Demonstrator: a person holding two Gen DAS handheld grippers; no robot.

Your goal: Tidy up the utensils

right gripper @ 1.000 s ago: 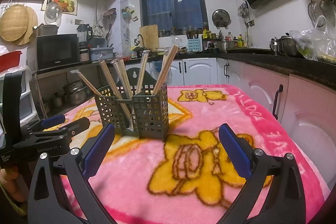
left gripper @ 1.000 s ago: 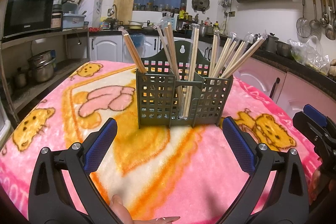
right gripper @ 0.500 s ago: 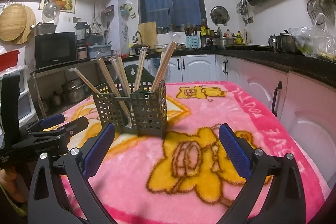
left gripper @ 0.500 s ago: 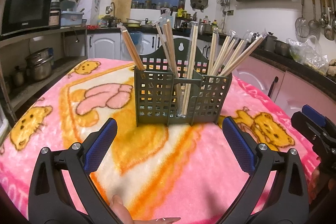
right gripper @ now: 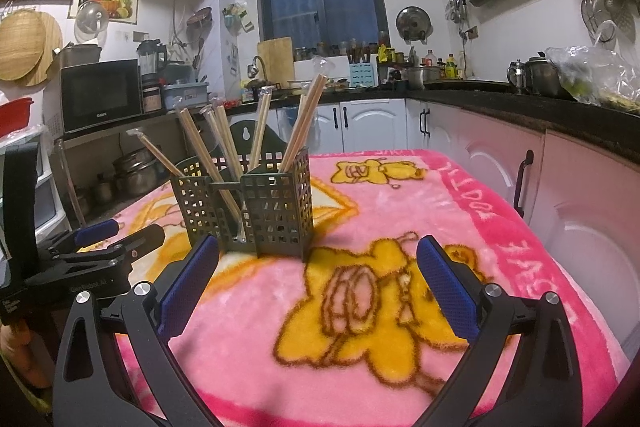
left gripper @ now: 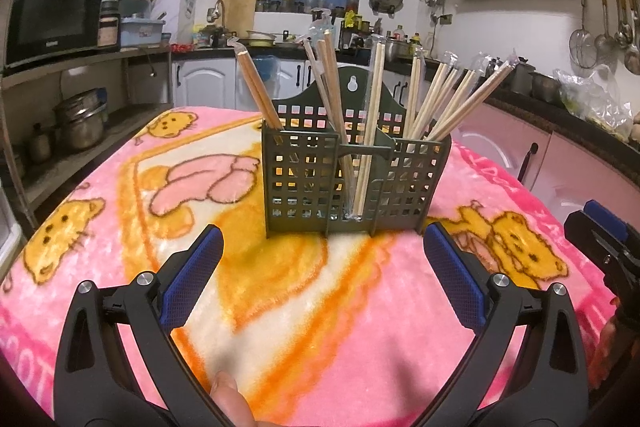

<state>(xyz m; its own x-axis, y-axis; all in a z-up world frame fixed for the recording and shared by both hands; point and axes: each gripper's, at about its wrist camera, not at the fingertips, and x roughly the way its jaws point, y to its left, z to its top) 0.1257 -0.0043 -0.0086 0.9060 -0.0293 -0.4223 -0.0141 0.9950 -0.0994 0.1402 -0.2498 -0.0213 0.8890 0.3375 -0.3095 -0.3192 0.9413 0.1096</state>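
A dark green lattice utensil holder (left gripper: 354, 183) stands upright on the pink cartoon blanket (left gripper: 248, 307), with several plastic-wrapped wooden chopsticks (left gripper: 376, 107) leaning in its compartments. My left gripper (left gripper: 320, 269) is open just in front of it, nothing between its blue pads. In the right wrist view the same holder (right gripper: 248, 207) sits left of centre, chopsticks (right gripper: 302, 123) fanning out. My right gripper (right gripper: 316, 275) is open and empty, a little short of the holder's right side. The left gripper shows side-on (right gripper: 100, 247) at the left of that view.
The blanket-covered table has its right edge next to pink cabinet doors (right gripper: 580, 227). A shelf with a microwave (left gripper: 52, 19) and pots (left gripper: 78, 123) stands to the left. A kitchen counter with a sink (right gripper: 260, 67) runs behind. A fingertip (left gripper: 226, 395) shows at the bottom.
Both grippers have drifted slightly closer to the holder, which looks a bit larger and lower in frame. Both stay open and the holder and chopsticks have not moved.
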